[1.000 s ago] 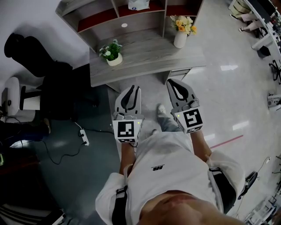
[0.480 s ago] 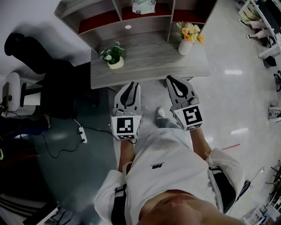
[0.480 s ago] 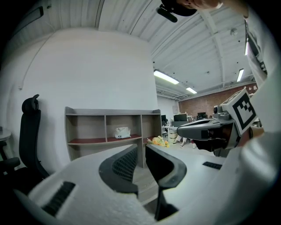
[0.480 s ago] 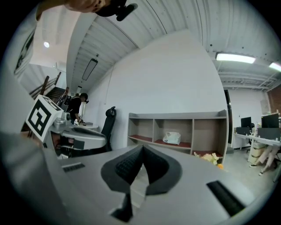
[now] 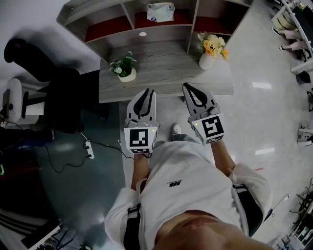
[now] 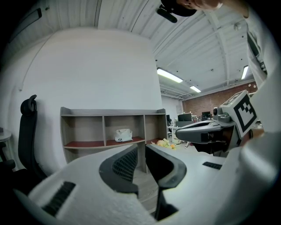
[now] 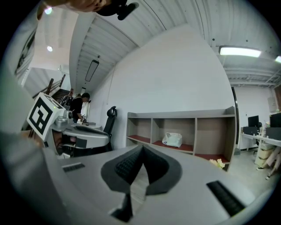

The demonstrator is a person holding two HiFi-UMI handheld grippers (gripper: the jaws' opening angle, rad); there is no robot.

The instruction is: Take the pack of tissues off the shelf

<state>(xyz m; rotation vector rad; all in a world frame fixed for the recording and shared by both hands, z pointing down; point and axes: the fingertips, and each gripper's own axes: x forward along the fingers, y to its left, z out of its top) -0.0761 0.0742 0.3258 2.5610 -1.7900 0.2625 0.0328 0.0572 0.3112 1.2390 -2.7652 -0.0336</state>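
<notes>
white pack of tissues [image 5: 160,11] nearer now | left tongs [image 5: 149,93] barely parted | right tongs [image 5: 189,88] clenched

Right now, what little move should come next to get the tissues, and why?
Probably reach the right tool forward over the grey wooden desk, toward the white plastic pack of tissues. The pack sits in the middle compartment of the grey shelf behind the desk, while that tool hangs at the desk's near edge, jaws together and empty.
</notes>
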